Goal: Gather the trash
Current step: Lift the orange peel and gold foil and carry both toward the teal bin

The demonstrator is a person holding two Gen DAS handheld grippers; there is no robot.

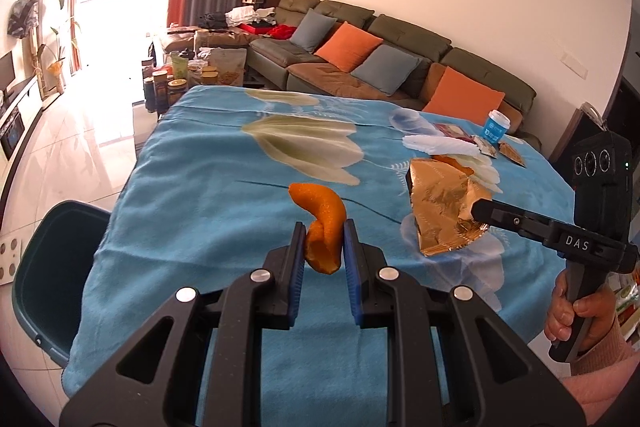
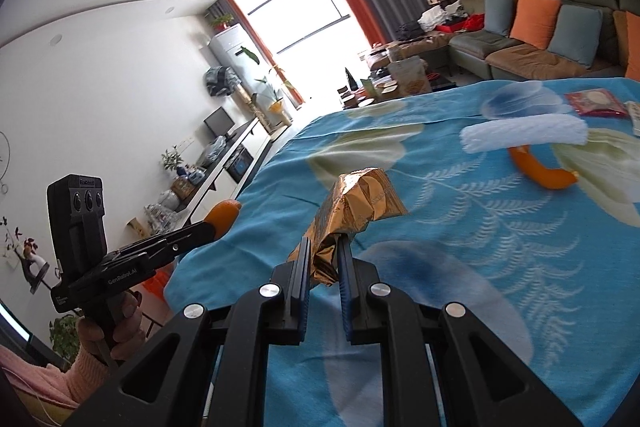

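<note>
My left gripper (image 1: 323, 233) is shut on a curled orange peel (image 1: 325, 223) and holds it above the blue flowered tablecloth (image 1: 224, 195). My right gripper (image 2: 325, 251) is shut on a crumpled gold foil wrapper (image 2: 354, 205), lifted off the cloth; it shows in the left wrist view too (image 1: 444, 211). The left gripper with the peel (image 2: 224, 213) appears at the left of the right wrist view. Another orange peel (image 2: 540, 169) lies on the cloth beside a white plastic wrapper (image 2: 524, 135).
A dark green bin (image 1: 52, 279) stands on the floor left of the table. At the table's far right are a blue cup (image 1: 496, 126), a red packet (image 2: 596, 103) and small wrappers (image 1: 510, 153). A sofa with cushions (image 1: 360, 47) is behind.
</note>
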